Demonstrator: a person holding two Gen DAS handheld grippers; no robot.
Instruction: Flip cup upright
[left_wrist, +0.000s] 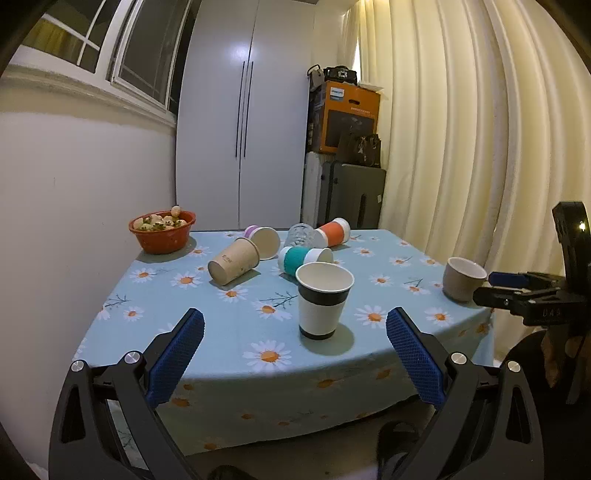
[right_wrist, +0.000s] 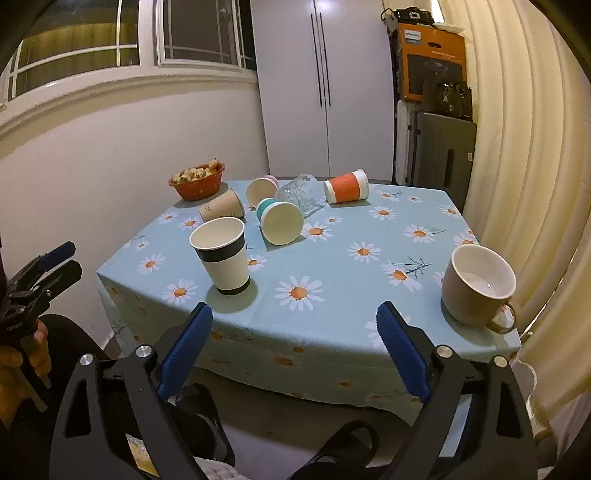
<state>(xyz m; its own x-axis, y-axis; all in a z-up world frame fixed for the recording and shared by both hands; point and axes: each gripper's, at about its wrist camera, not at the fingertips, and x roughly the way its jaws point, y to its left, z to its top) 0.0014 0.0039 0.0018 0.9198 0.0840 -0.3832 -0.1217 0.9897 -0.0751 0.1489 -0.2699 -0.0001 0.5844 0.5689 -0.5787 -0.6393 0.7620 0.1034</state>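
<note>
Both grippers hover off the near edge of the table (right_wrist: 369, 332), holding nothing. The left gripper (left_wrist: 295, 328) and the right gripper (right_wrist: 294, 321) each have their blue pads spread wide.

Nearest the near edge stands the black-banded paper cup (left_wrist: 323, 301), upright, mouth up. The beige mug (right_wrist: 476, 284) stands upright at the near right corner, its handle almost over the edge.

Toward the middle lie the cups needing attention: the teal-sleeved cup (right_wrist: 280, 221) on its side, mouth facing the near edge, and the brown paper cup (left_wrist: 233, 264) on its side to its left. Toward the far edge lie a lilac-based cup (left_wrist: 263, 240), a clear glass (right_wrist: 299, 194) and an orange-sleeved cup (right_wrist: 347, 187), all tipped over; a red bowl (left_wrist: 162, 236) sits at the far left corner.

Likely risks: a reach toward the fallen cups may knock the upright black-banded cup, which stands in the path; a loose or off-centre grasp could send a lying cup rolling into its neighbours.
</note>
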